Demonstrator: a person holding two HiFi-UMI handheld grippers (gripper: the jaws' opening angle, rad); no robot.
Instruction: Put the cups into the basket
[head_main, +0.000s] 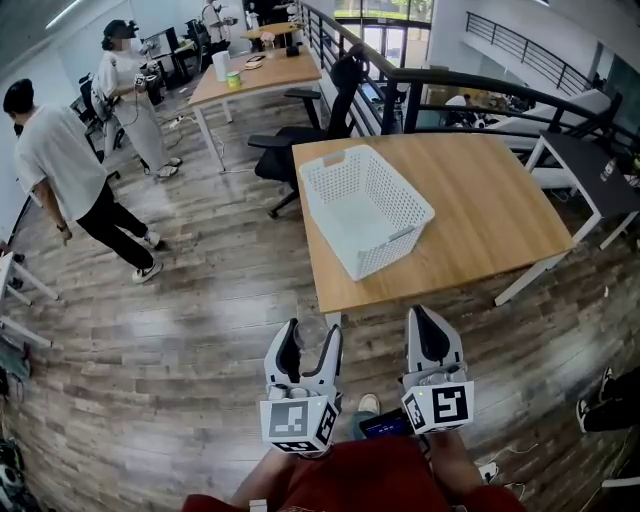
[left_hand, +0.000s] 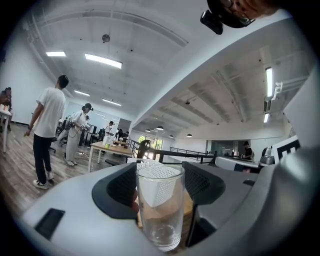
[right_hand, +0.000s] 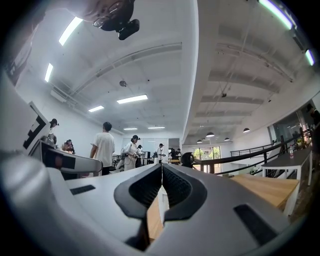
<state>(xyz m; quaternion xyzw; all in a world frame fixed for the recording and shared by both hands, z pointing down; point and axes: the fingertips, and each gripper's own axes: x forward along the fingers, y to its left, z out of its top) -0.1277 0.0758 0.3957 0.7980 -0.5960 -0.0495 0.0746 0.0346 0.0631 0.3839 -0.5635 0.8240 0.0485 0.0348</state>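
Left gripper (head_main: 312, 338) is grasping a cup (left_hand: 160, 205), a clear, empty glass standing upright, with my fingers (left_hand: 116, 192) clamped on its two sides, spread wide around it. The gripper points level. In the head view the cup sits between the finger tips low in the middle of the frame, above the floor (head_main: 200, 330), just short of the counter (head_main: 480, 200) near edge, not over it. Right gripper (right_hand: 161, 172) is clenched with nothing in it, pads meeting along a thin line, and it is beside the left one at about the same height. The basket (head_main: 385, 250) is white and perforated with nothing inside. It rests on the left half of the counter, turned at an angle to the edges, one corner close to the near edge. In the left gripper view its mesh shows through the glass, straight ahead. The cup is apart from the basket. Black chair (head_main: 310, 130) stands at the counter's far left corner. Two people are standing off to the left on the floor, one in a white shirt (head_main: 60, 165), another farther back (head_main: 125, 90) by a second counter (head_main: 255, 75) with small items on it.
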